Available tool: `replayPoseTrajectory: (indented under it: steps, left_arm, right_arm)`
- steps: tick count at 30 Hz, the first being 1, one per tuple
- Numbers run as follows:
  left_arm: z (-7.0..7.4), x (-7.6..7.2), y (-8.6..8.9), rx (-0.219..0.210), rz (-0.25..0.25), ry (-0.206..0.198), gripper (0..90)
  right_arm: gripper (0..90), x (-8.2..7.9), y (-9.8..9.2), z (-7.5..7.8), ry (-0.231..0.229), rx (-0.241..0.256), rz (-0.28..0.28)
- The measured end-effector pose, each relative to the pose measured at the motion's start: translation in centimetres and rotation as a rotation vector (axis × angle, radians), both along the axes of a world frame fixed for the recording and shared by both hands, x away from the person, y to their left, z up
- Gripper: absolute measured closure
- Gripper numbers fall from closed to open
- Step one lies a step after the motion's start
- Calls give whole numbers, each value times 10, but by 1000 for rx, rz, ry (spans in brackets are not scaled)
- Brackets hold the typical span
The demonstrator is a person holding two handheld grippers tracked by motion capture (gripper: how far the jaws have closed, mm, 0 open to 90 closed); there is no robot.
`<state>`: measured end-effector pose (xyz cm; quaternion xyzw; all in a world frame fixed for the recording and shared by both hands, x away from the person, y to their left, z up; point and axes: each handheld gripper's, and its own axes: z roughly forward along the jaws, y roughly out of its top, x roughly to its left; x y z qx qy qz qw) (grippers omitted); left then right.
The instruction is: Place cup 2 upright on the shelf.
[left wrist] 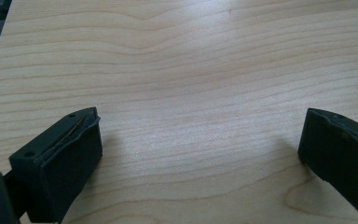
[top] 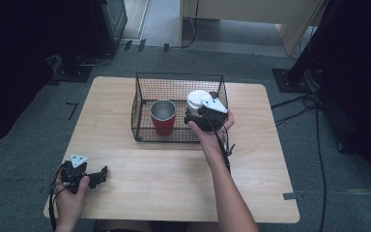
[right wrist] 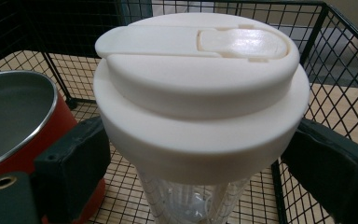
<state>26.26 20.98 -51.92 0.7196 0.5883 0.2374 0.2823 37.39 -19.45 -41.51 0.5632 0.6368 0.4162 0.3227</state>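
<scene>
Cream-white plastic forms the lid (right wrist: 200,70) of a clear tumbler (right wrist: 193,198) that stands between the two black jaws of the right claw (right wrist: 193,163). The jaws sit either side of the clear body just under the lid, and I cannot tell whether they press on it. In the high view the tumbler (top: 199,100) is inside the black wire basket (top: 142,104), at about three o'clock within it, with the right claw (top: 193,119) coming over the basket's near wall from five o'clock. A red cup (top: 163,117) with a steel lining stands upright in the same basket, at about seven o'clock from the tumbler and just beside it; in the right gripper view the cup (right wrist: 18,121) shows at nine o'clock behind the left jaw.

The basket rests on the pale wooden table (top: 125,179), toward twelve o'clock. The left claw (top: 102,174) rests low at the table's eight o'clock corner, well apart from the basket. Its jaws stand wide apart over bare wood grain (left wrist: 191,93), holding nothing.
</scene>
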Motion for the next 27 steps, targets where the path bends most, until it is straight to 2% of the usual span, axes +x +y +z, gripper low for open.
replayPoseTrajectory:
  steps: [15, 23, 27]
  left_arm:
    - [0, 0, 0, 0, 0, 0, 0]
    - [0, 0, 0, 0, 0, 0, 0]
    - [0, 0, 0, 1, -1, 0, 0]
  right_arm:
    - [83, -14, -5, 0, -6, 1, 17]
    - [83, -27, -15, -1, -23, -7, 27]
    - [83, -40, -24, -4, -37, -10, 43]
